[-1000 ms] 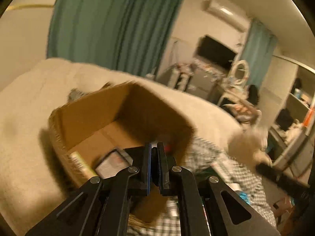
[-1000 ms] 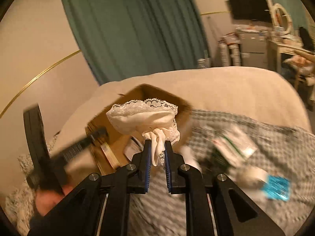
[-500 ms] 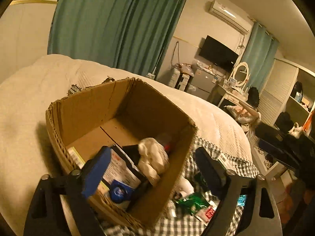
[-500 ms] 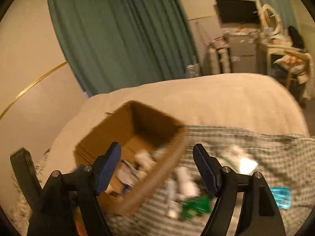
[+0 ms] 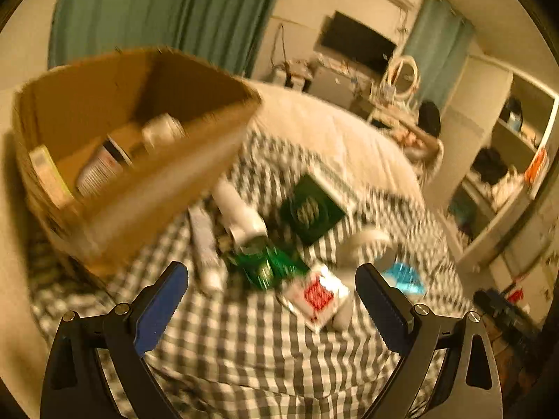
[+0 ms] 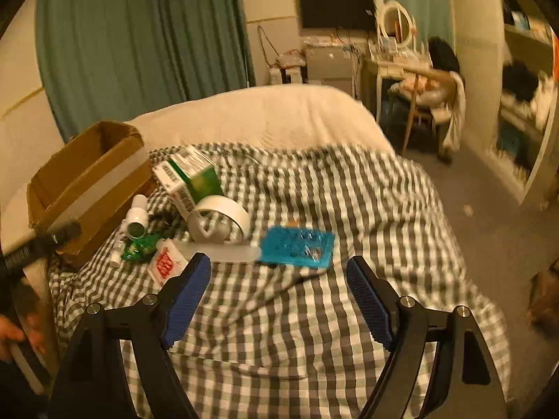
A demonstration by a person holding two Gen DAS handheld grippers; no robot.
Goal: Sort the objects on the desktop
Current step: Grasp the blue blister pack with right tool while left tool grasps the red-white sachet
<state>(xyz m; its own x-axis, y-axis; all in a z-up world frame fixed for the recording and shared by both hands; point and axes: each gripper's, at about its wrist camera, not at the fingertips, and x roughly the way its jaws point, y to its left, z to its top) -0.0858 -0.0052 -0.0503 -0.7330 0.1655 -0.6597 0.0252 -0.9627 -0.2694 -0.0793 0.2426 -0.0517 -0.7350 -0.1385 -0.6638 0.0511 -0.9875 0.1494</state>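
Left gripper (image 5: 270, 305): black frame, blue ribbed pads, jaws spread wide, nothing between them; hovers over the checked cloth, aimed at the clutter beside the box.
Right gripper (image 6: 277, 296): same build, jaws spread wide, empty; above bare cloth, just short of the blue packet.
Surface: grey-and-white checked cloth (image 6: 314, 321) laid over a cream blanket (image 6: 265, 115) on a bed.
Brown cardboard box (image 5: 139, 160): open top, at the left edge of the cloth; left view is blurred.
Box contents: a white bottle with a dark cap (image 5: 101, 167), a pale rounded item (image 5: 162, 131) beside it, a yellowish flat pack (image 5: 47, 174) against the near wall.
Green-and-white carton (image 6: 190, 178): lying tilted on the cloth, just right of the box.
Roll of white tape (image 6: 220, 220): against the carton's near side, a loose strip running out toward the blue packet.
Small white bottle (image 6: 136, 216): on its side between box and tape roll, open end toward the camera.
Green crinkled wrapper (image 6: 139, 246): just below the bottle.
White sachet with red print (image 6: 166, 263): beside the wrapper, near the right gripper's left pad.
Blue plastic packet (image 6: 297, 246): flat on the cloth, right of the tape roll.
Person: a hand (image 6: 15, 335) at the left edge of the right view, holding the other gripper's handle.
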